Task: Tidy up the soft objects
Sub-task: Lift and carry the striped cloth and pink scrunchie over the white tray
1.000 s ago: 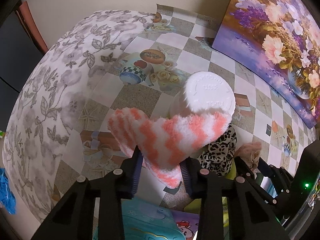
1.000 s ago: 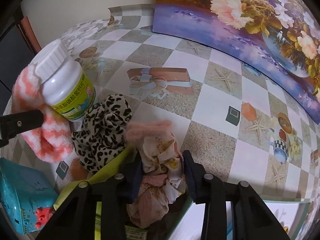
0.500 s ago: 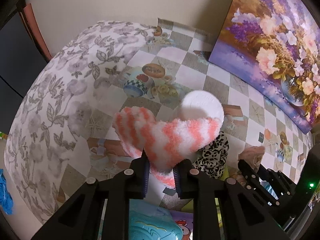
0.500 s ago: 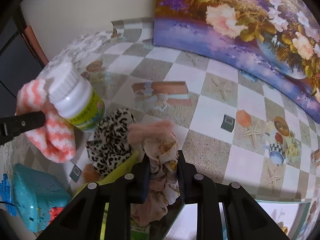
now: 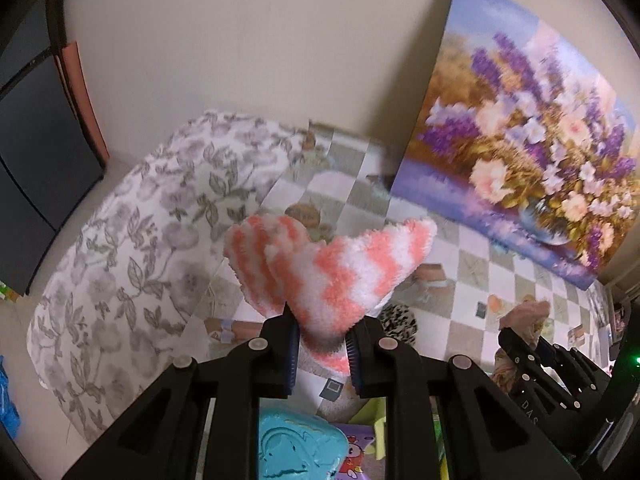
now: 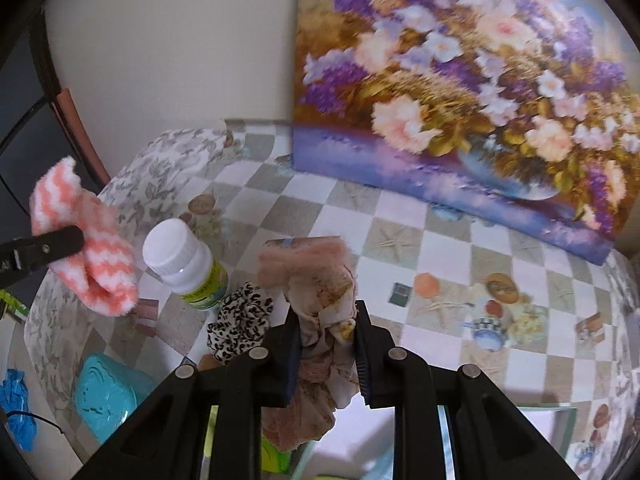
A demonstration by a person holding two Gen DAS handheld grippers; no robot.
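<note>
My left gripper (image 5: 322,344) is shut on a fluffy orange-and-white striped sock (image 5: 328,268), held up above the table. The same sock (image 6: 86,256) shows at the far left of the right wrist view, pinched by a black finger. My right gripper (image 6: 328,344) is shut on a bundle of pink and floral cloth (image 6: 320,292), which hangs below the jaws. That pink cloth (image 5: 524,314) also shows at the right of the left wrist view. A leopard-print cloth (image 6: 240,320) lies on the checked tablecloth (image 6: 400,216) between the two grippers.
A white-capped bottle with a green label (image 6: 184,260) stands beside the leopard cloth. A turquoise box (image 6: 104,396) sits at the near left edge. A flower painting (image 6: 460,92) leans on the back wall. A grey leaf-patterned cloth (image 5: 120,260) covers the table's left end.
Both grippers closed tighter on their cloths, then rose, lifting the striped sock and the pink bundle off the table. The views now tilt up toward the wall and painting.
</note>
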